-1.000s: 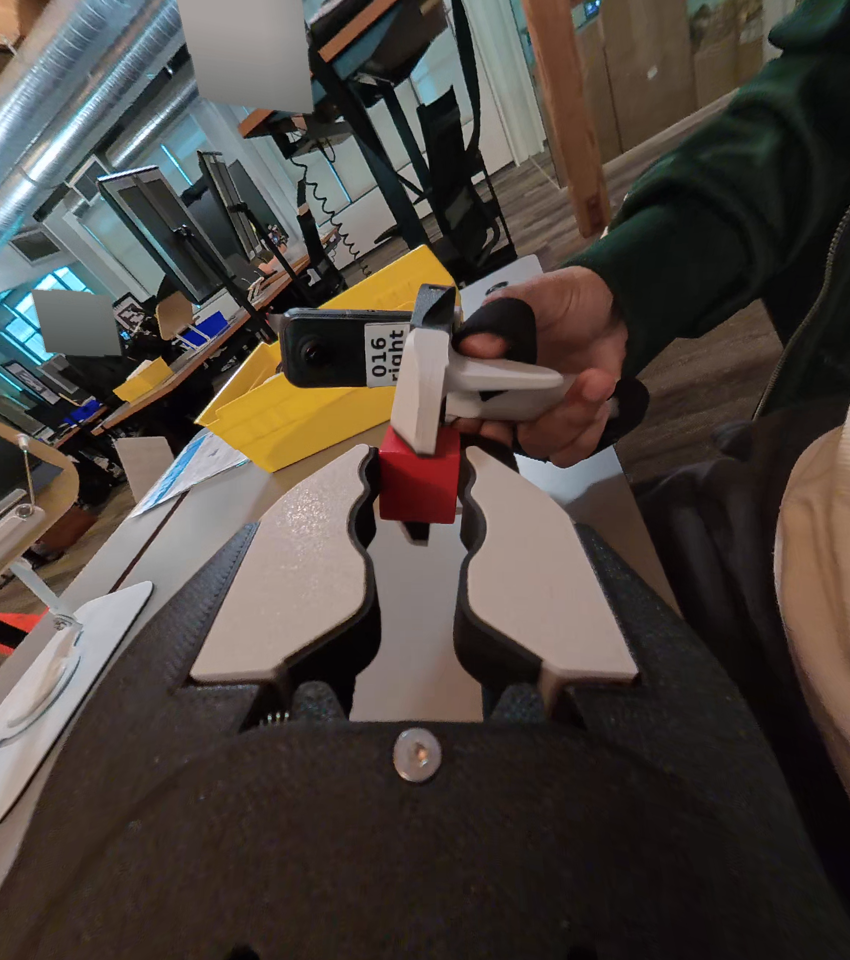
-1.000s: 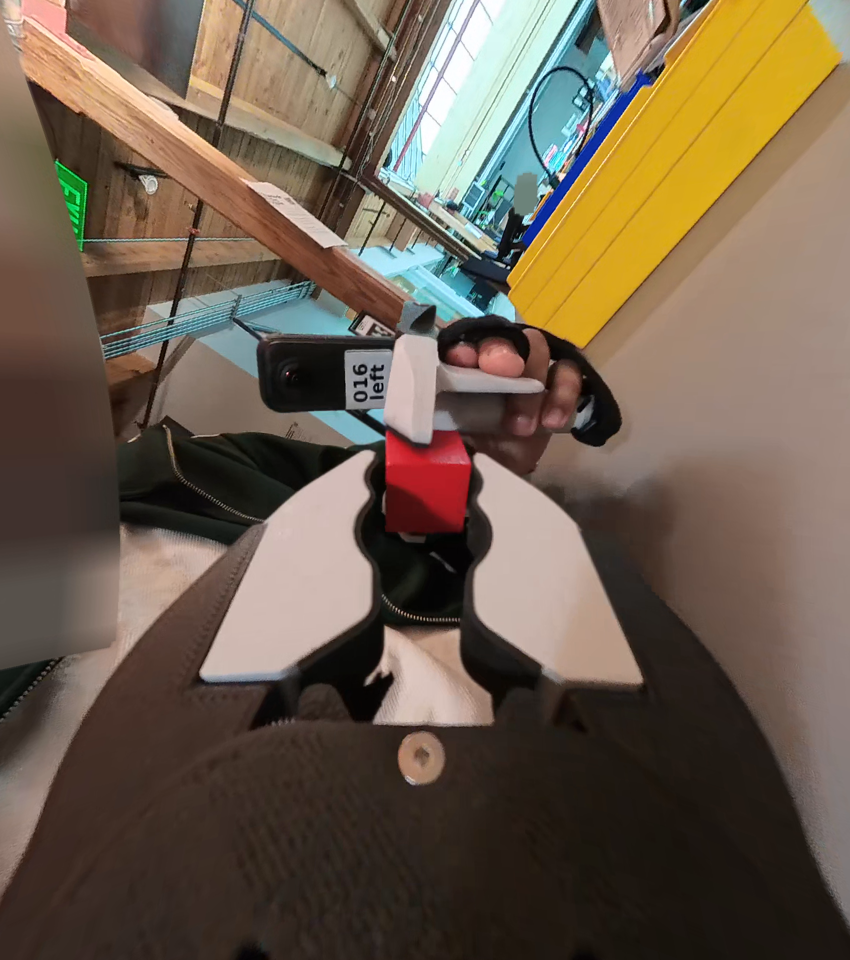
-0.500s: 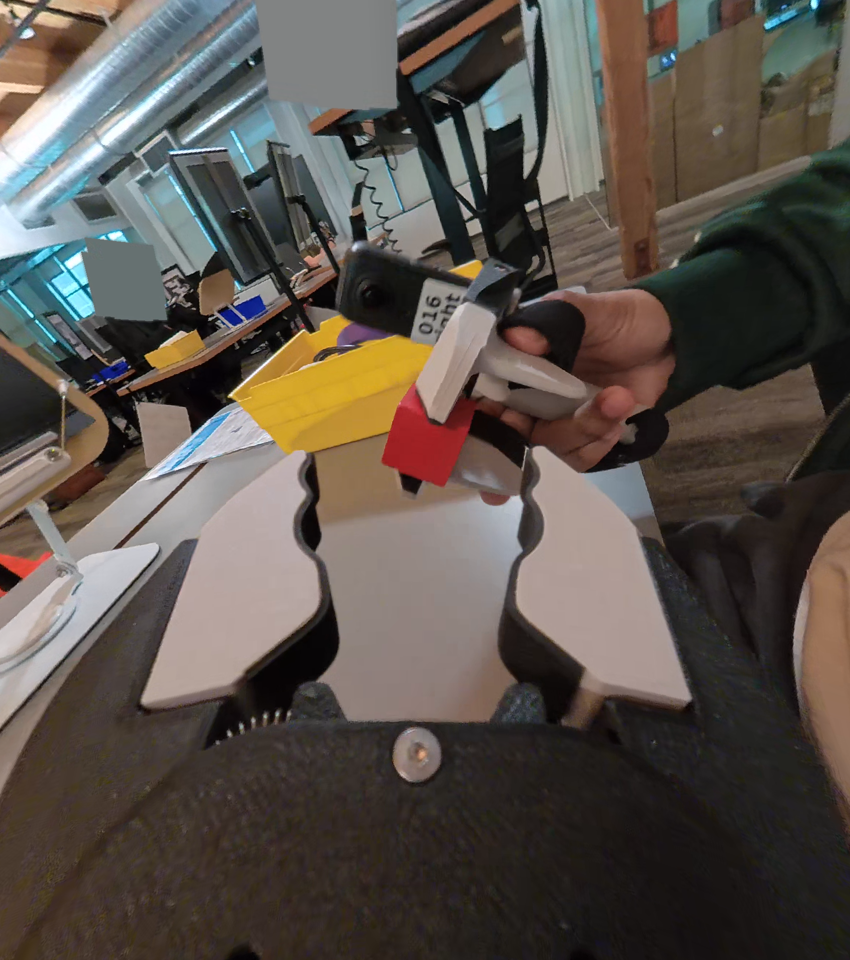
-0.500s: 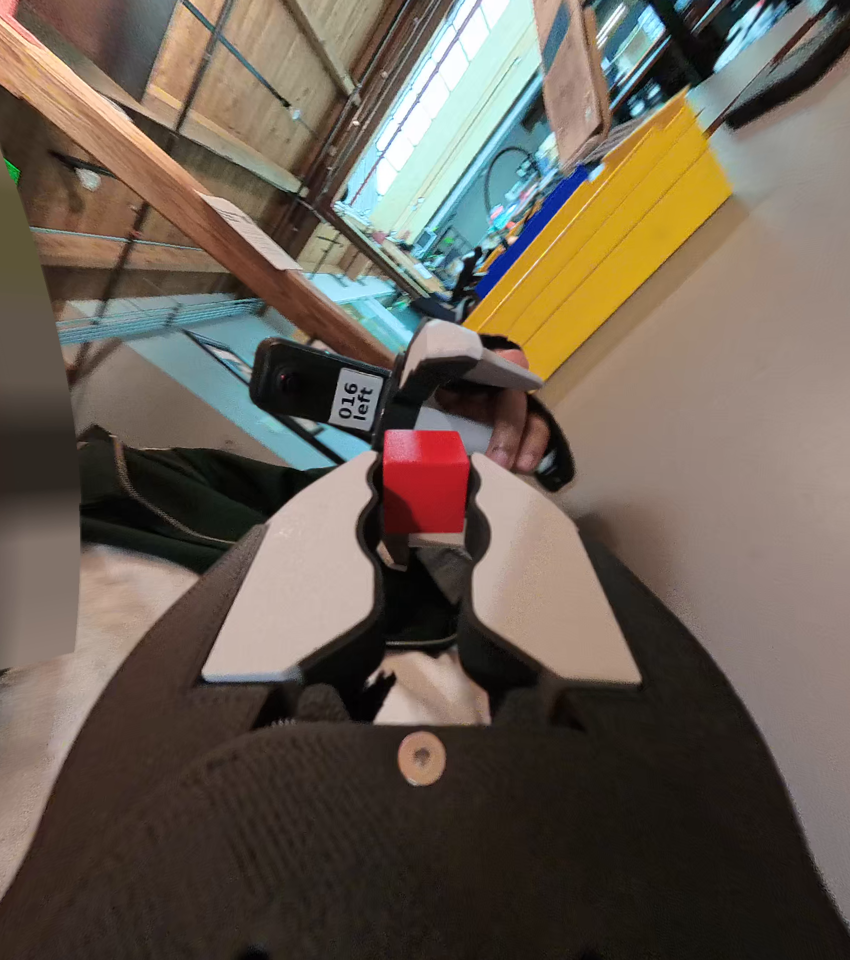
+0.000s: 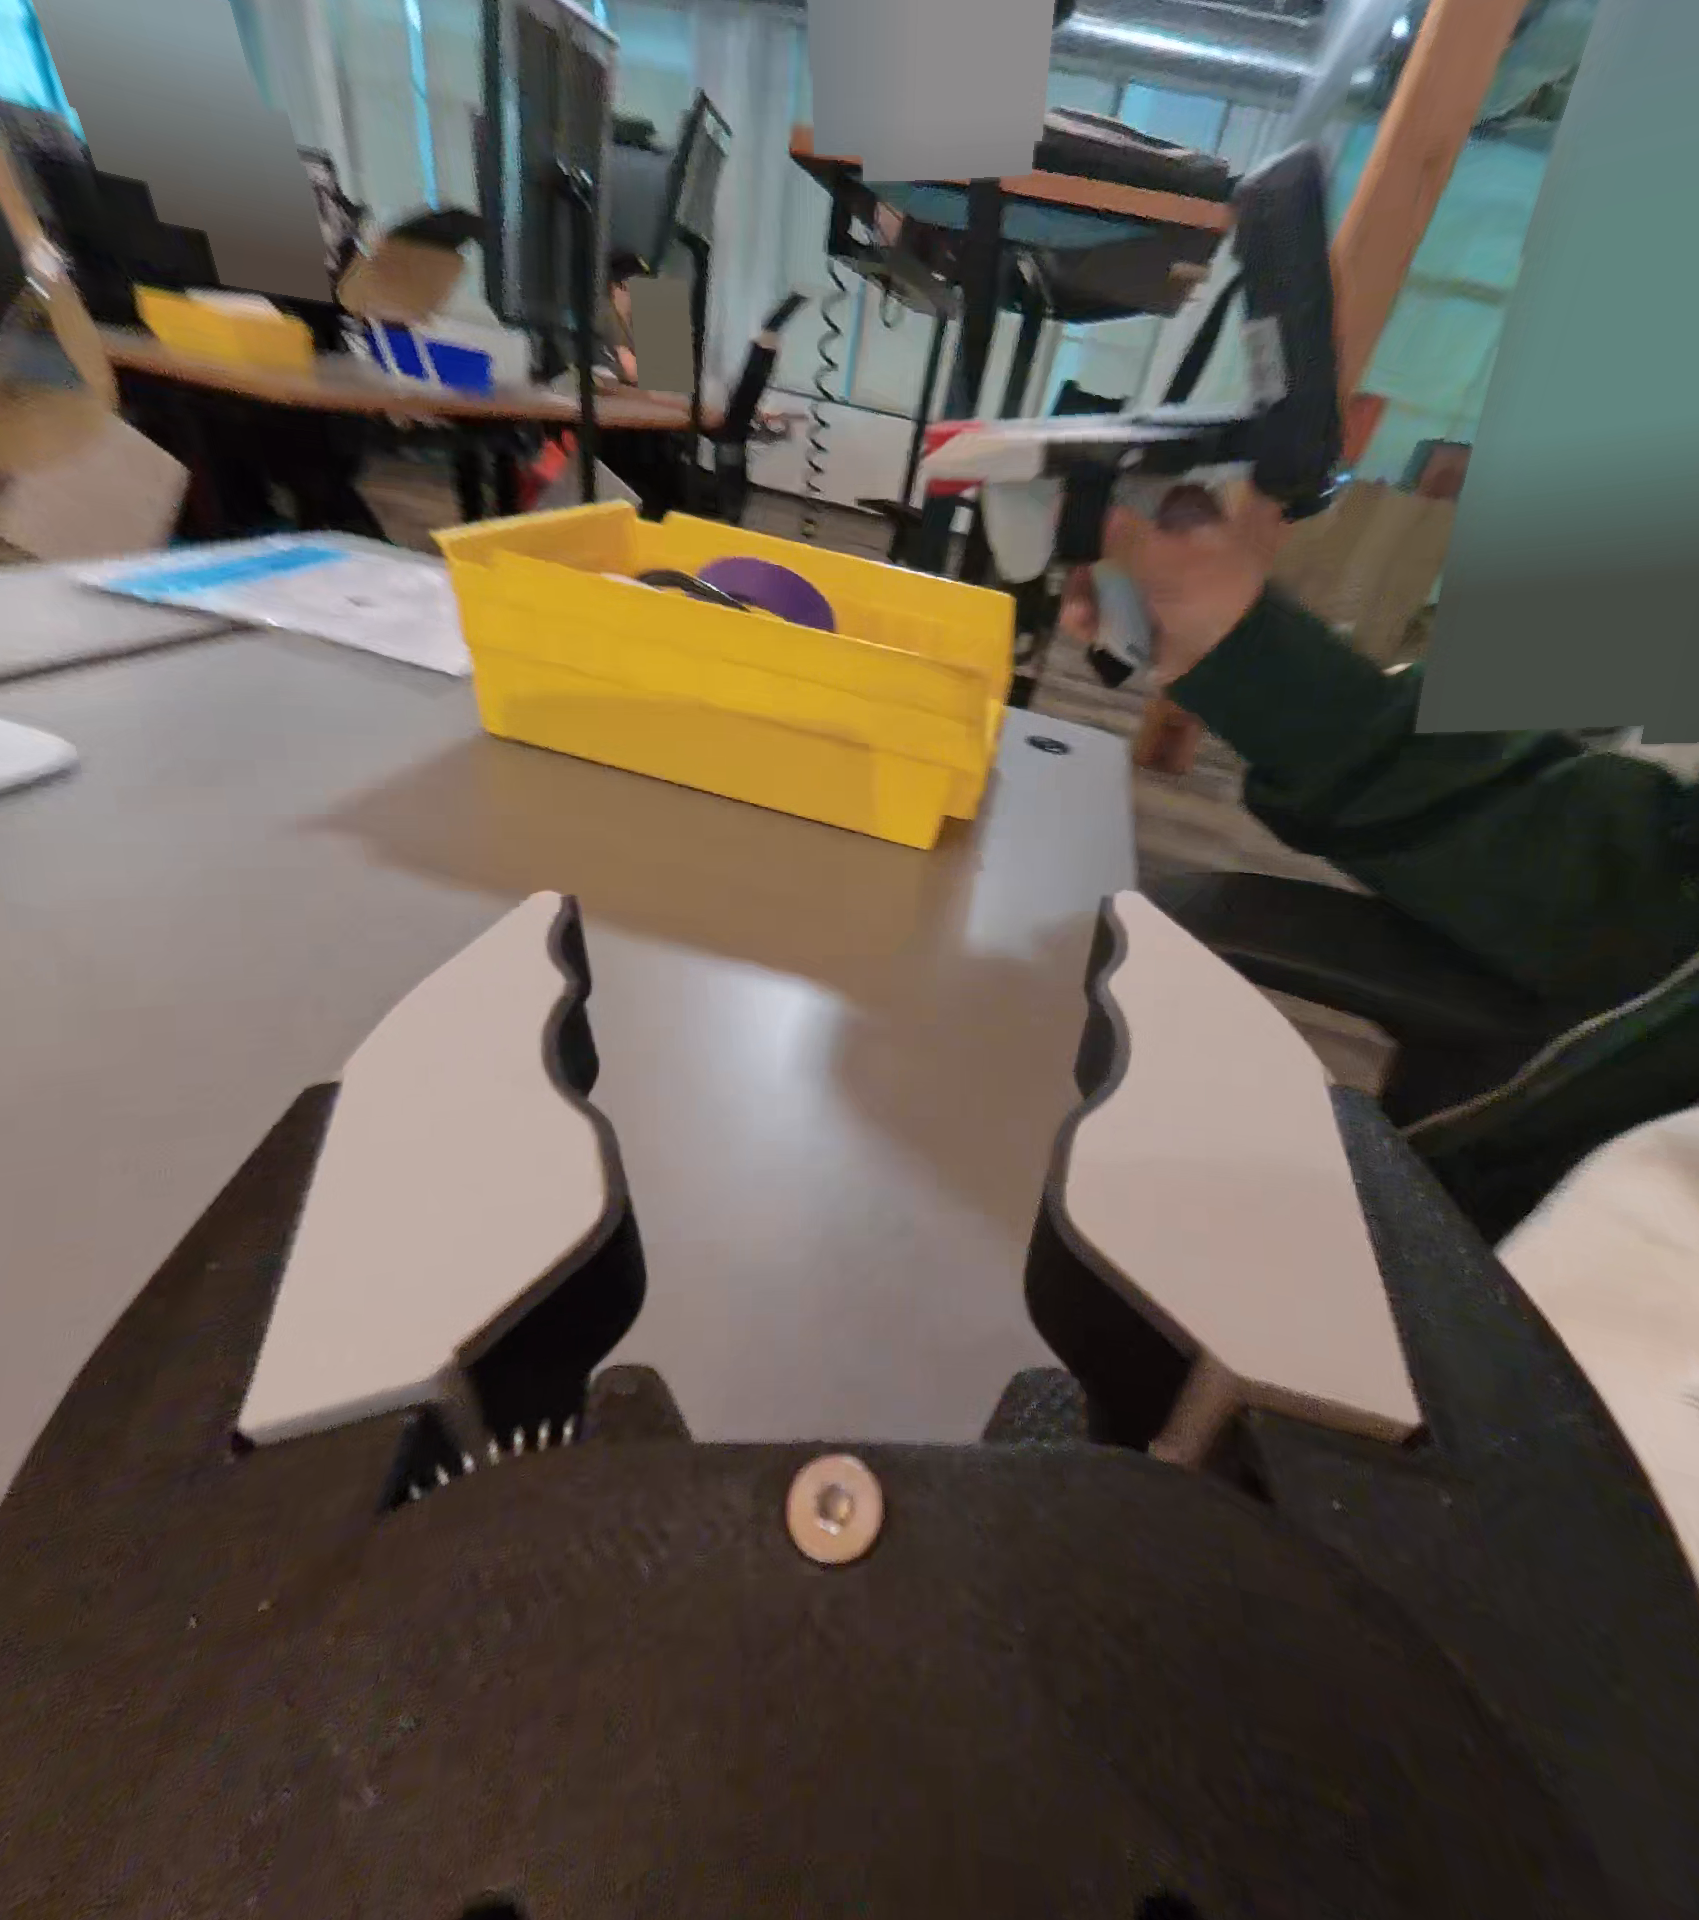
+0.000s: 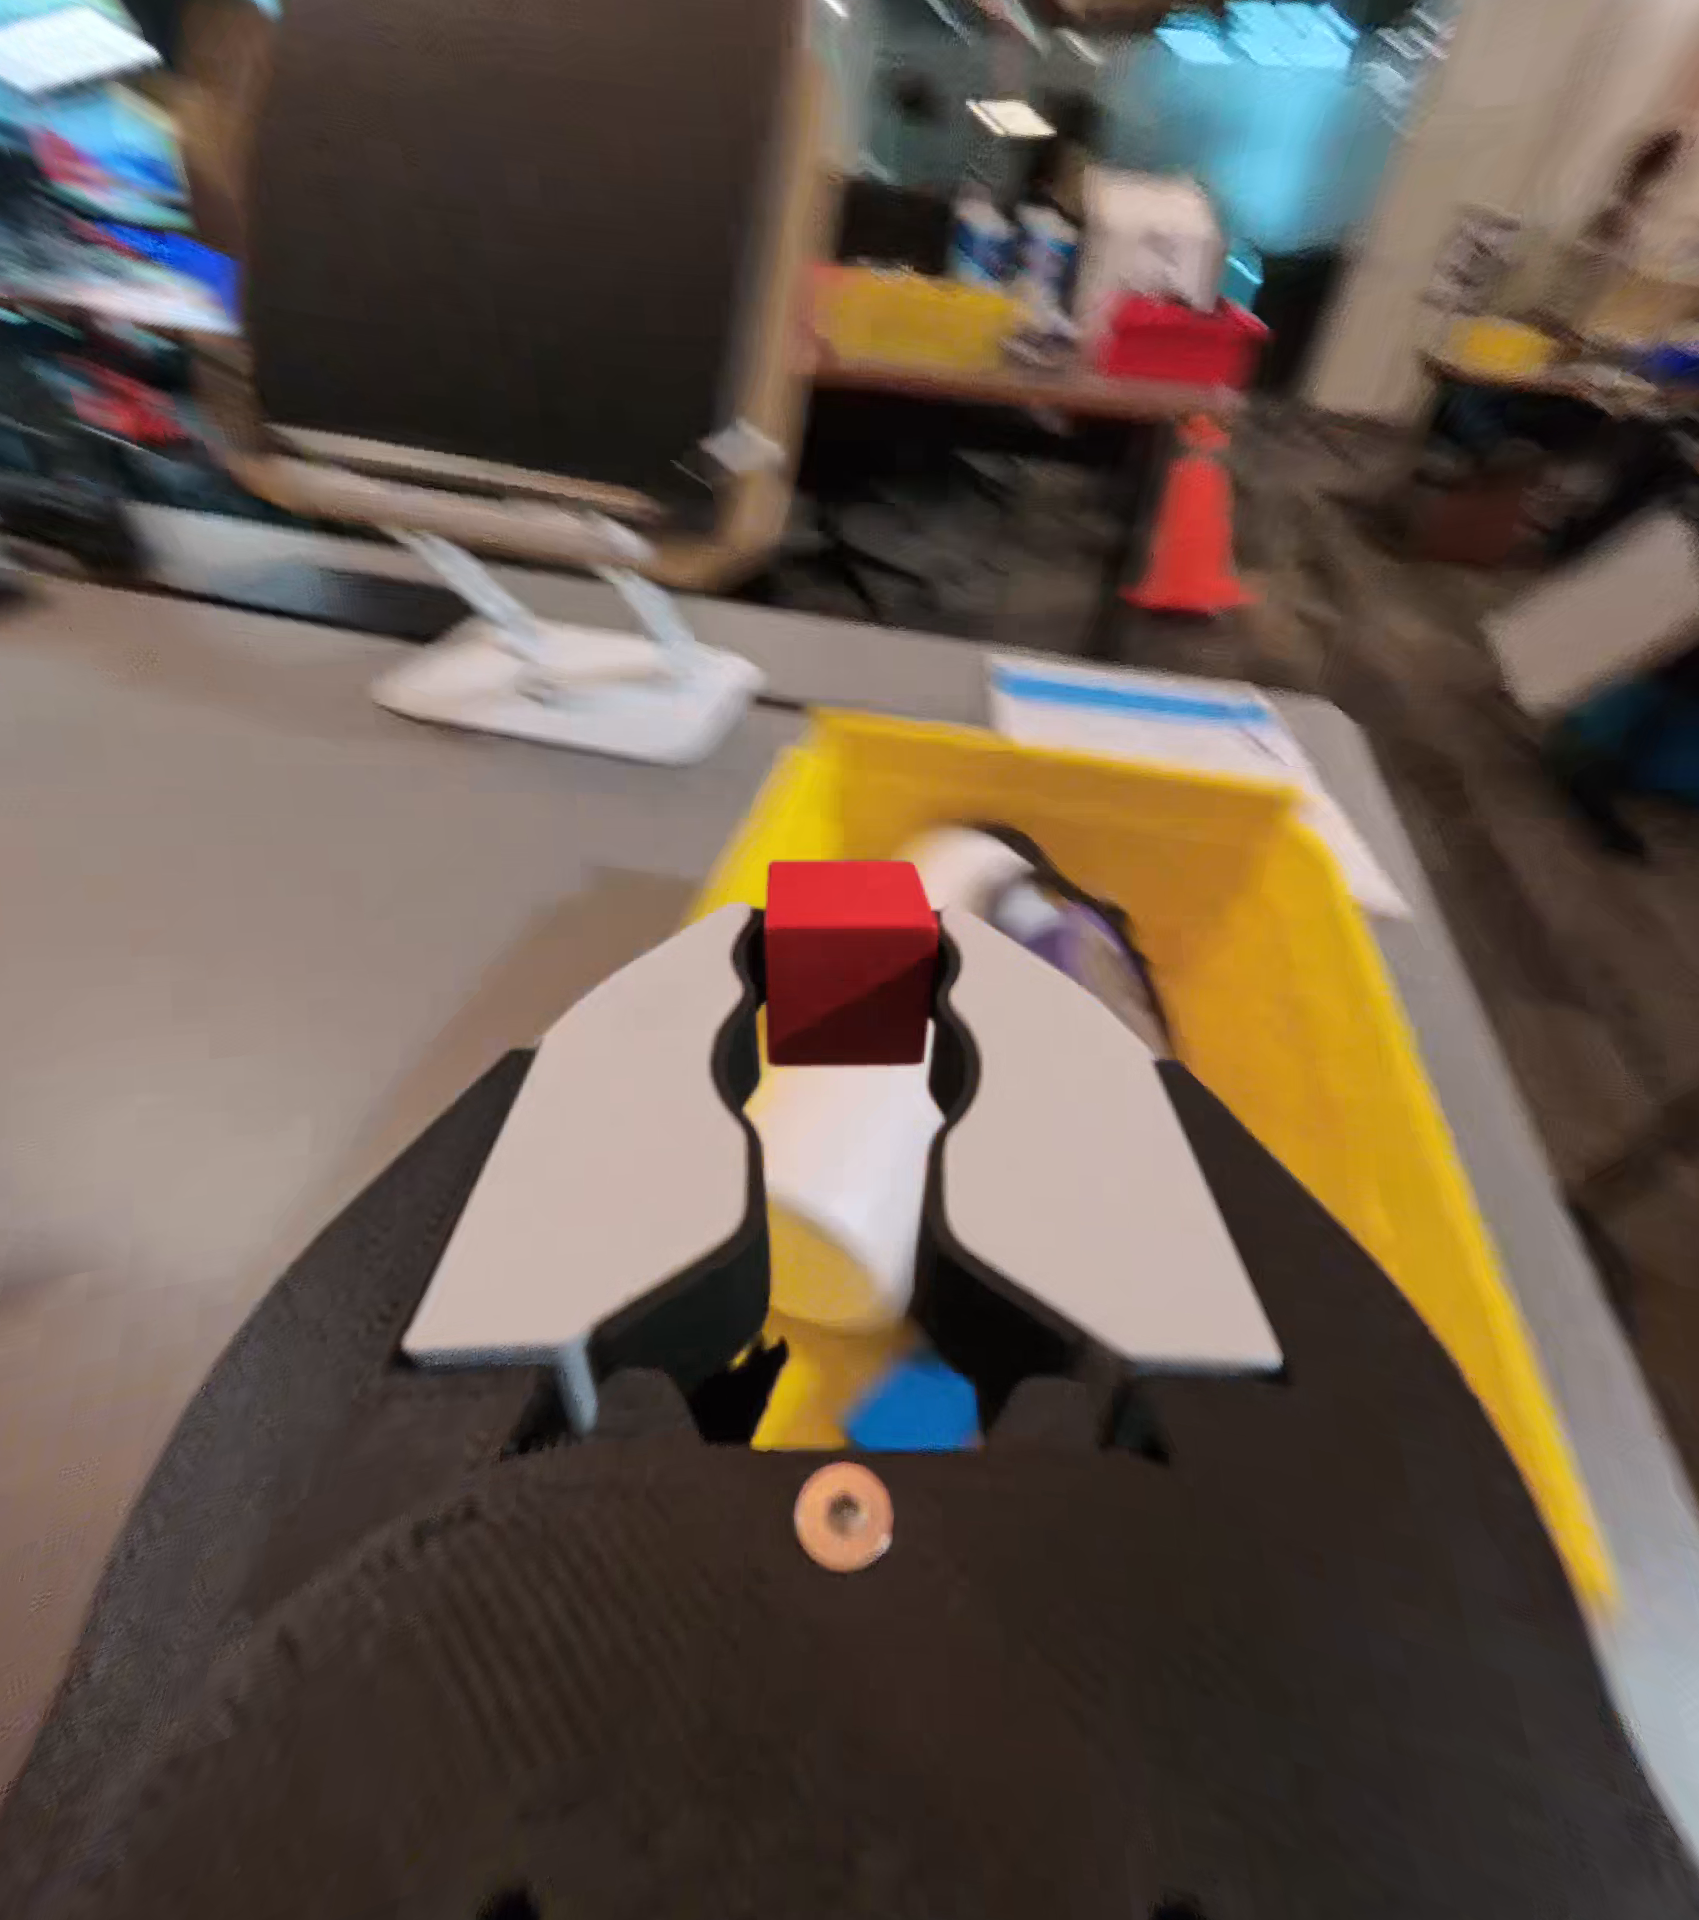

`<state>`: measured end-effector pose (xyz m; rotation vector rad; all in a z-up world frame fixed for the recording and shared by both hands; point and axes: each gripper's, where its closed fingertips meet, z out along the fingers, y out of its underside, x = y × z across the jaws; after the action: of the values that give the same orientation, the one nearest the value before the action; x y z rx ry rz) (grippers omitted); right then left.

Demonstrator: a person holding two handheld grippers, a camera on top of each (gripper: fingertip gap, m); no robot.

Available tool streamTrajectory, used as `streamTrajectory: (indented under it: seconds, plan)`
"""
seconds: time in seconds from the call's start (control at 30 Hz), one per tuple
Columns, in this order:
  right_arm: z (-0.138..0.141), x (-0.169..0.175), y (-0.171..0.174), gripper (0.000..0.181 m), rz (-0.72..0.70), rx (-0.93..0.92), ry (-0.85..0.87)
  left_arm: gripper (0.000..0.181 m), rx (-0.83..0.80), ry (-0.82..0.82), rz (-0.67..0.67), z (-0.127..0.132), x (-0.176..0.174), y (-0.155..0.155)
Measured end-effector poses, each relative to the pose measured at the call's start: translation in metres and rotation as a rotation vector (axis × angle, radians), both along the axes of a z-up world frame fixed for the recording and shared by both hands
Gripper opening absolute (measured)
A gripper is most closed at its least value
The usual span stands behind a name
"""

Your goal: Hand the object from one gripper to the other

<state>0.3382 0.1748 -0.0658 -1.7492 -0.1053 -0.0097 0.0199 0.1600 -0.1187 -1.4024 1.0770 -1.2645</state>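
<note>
office-workshop | desks (image 5: pixel 429 400) | monitors (image 5: pixel 538 156) | yellow bin (image 5: pixel 720 665)

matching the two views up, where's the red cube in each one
Left wrist view: not visible; the left tool is open and empty.
Right wrist view: the red cube sits just above centre, pinched at the right tool's tips.
Shared landmark: the yellow bin on the table.

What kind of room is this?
Probably an office workshop: desks with monitors stand behind the grey table, beside a yellow parts bin and an orange traffic cone.
</note>
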Motion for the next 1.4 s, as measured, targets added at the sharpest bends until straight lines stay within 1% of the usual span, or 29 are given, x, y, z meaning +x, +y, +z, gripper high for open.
streamTrajectory:
  seconds: [0.07, 0.1, 0.2, 0.23, 0.3, 0.33, 0.4, 0.47, 0.57, 0.6, 0.63, 0.67, 0.77, 0.9, 0.97, 1.0, 1.03, 1.1, 1.13, 1.23, 1.3, 1.37, 1.4]
  plan:
    - [-0.033, 0.047, -0.004, 0.029, -0.151, -0.092, -0.012, 0.084, -0.056, -0.013, -0.036, 0.002, 0.001, -0.005]
    - [-0.046, 0.06, -0.005, 0.028, -0.192, -0.118, 0.0, 0.078, -0.065, -0.02, -0.042, 0.003, 0.001, -0.007]
    - [-0.066, 0.078, -0.003, 0.029, -0.25, -0.175, 0.049, 0.075, -0.048, -0.007, -0.04, 0.002, 0.002, -0.008]
    - [-0.071, 0.084, -0.003, 0.038, -0.277, -0.194, 0.046, 0.075, -0.038, 0.002, -0.037, 0.0, 0.002, -0.008]
    - [-0.069, 0.089, -0.003, 0.062, -0.297, -0.18, 0.014, 0.074, -0.03, 0.022, -0.039, -0.004, 0.004, -0.009]
    - [-0.065, 0.09, -0.004, 0.068, -0.309, -0.162, -0.002, 0.074, -0.029, 0.026, -0.04, -0.005, 0.004, -0.009]
    - [-0.051, 0.085, -0.004, 0.071, -0.301, -0.118, -0.011, 0.073, -0.029, 0.034, -0.035, -0.007, 0.005, -0.009]
    - [-0.027, 0.055, -0.003, 0.069, -0.214, -0.057, 0.05, 0.07, -0.047, 0.066, -0.024, -0.011, 0.005, -0.007]
    - [0.029, -0.025, -0.002, 0.067, 0.019, 0.146, 0.13, 0.07, -0.065, 0.068, -0.02, -0.013, 0.006, -0.005]
    - [0.041, -0.053, -0.002, 0.066, 0.094, 0.189, 0.123, 0.07, -0.066, 0.07, -0.015, -0.013, 0.006, -0.004]
    - [0.046, -0.08, -0.002, 0.066, 0.161, 0.211, 0.092, 0.07, -0.064, 0.073, -0.008, -0.014, 0.006, -0.003]
    - [0.046, -0.103, -0.001, 0.066, 0.213, 0.211, 0.044, 0.07, -0.064, 0.084, -0.001, -0.016, 0.006, -0.002]
    - [0.021, -0.154, 0.007, 0.065, 0.301, 0.173, -0.05, 0.069, -0.072, 0.142, 0.006, -0.026, 0.007, -0.002]
    - [-0.041, -0.199, 0.018, 0.069, 0.417, 0.029, -0.022, 0.066, -0.051, 0.16, 0.002, -0.029, 0.009, -0.005]
    - [-0.061, -0.215, 0.02, 0.067, 0.463, -0.032, -0.009, 0.064, -0.043, 0.174, 0.007, -0.031, 0.009, -0.004]
    - [-0.064, -0.227, 0.018, 0.066, 0.507, -0.051, 0.013, 0.062, -0.045, 0.178, 0.005, -0.032, 0.009, -0.004]
    - [-0.062, -0.24, 0.014, 0.064, 0.561, -0.048, 0.04, 0.059, -0.049, 0.179, 0.003, -0.033, 0.01, -0.003]
    - [-0.053, -0.268, 0.0, 0.047, 0.676, -0.009, 0.069, 0.048, -0.067, 0.185, -0.015, -0.035, 0.01, -0.005]
    - [-0.054, -0.28, -0.006, 0.039, 0.719, -0.012, 0.064, 0.041, -0.08, 0.192, -0.036, -0.037, 0.01, -0.007]
    - [-0.073, -0.304, -0.018, 0.02, 0.813, -0.061, -0.014, 0.02, -0.119, 0.205, -0.08, -0.041, 0.009, -0.011]
    - [-0.087, -0.307, -0.018, 0.006, 0.83, -0.088, -0.117, 0.004, -0.148, 0.205, -0.1, -0.043, 0.007, -0.011]
    - [-0.09, -0.3, -0.01, 0.012, 0.777, -0.069, -0.173, 0.003, -0.18, 0.189, -0.092, -0.042, 0.005, -0.007]
    - [-0.089, -0.297, -0.006, 0.015, 0.752, -0.064, -0.169, 0.004, -0.191, 0.17, -0.094, -0.039, 0.003, -0.005]
